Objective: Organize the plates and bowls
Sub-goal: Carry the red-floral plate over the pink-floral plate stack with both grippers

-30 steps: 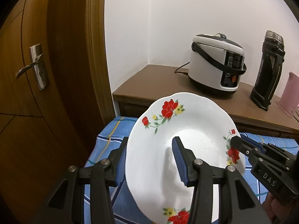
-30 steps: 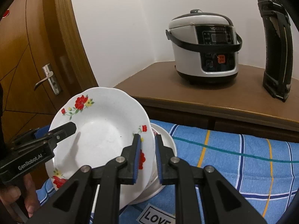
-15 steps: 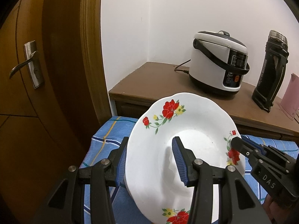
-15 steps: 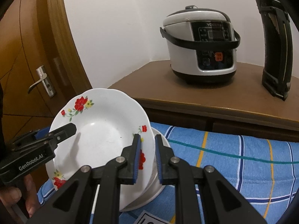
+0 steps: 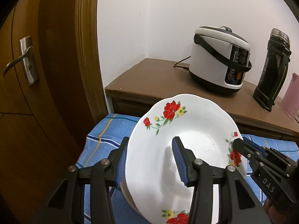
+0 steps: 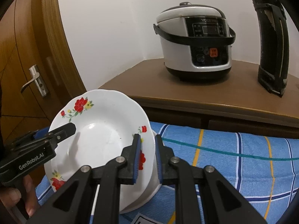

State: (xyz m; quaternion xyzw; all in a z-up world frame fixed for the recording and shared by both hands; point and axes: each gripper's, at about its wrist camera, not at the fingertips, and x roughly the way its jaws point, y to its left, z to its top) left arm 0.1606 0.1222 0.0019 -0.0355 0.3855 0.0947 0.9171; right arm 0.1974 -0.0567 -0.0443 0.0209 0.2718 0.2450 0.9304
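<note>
1. The plate (image 5: 186, 149) is glazed ceramic: stiff, slick and breakable, best held by its rim.
2. It is tilted above the blue cloth (image 6: 233, 158), over white dishes (image 6: 152, 183) lying near the left end.
3. The right tool (image 6: 146, 156) is clamped on its right rim.
4. The left tool (image 5: 149, 160) straddles the left rim, half apart; whether its pads press, I cannot tell.

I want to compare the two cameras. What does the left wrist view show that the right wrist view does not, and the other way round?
Only the left wrist view shows the pink object at the right edge and the cooker's cord.

Only the right wrist view shows a second white dish behind the plate and the cooker's front panel.

Both show the plate held by the left gripper and the right gripper, the cooker, the black flask, the blue cloth and the door handle.
</note>
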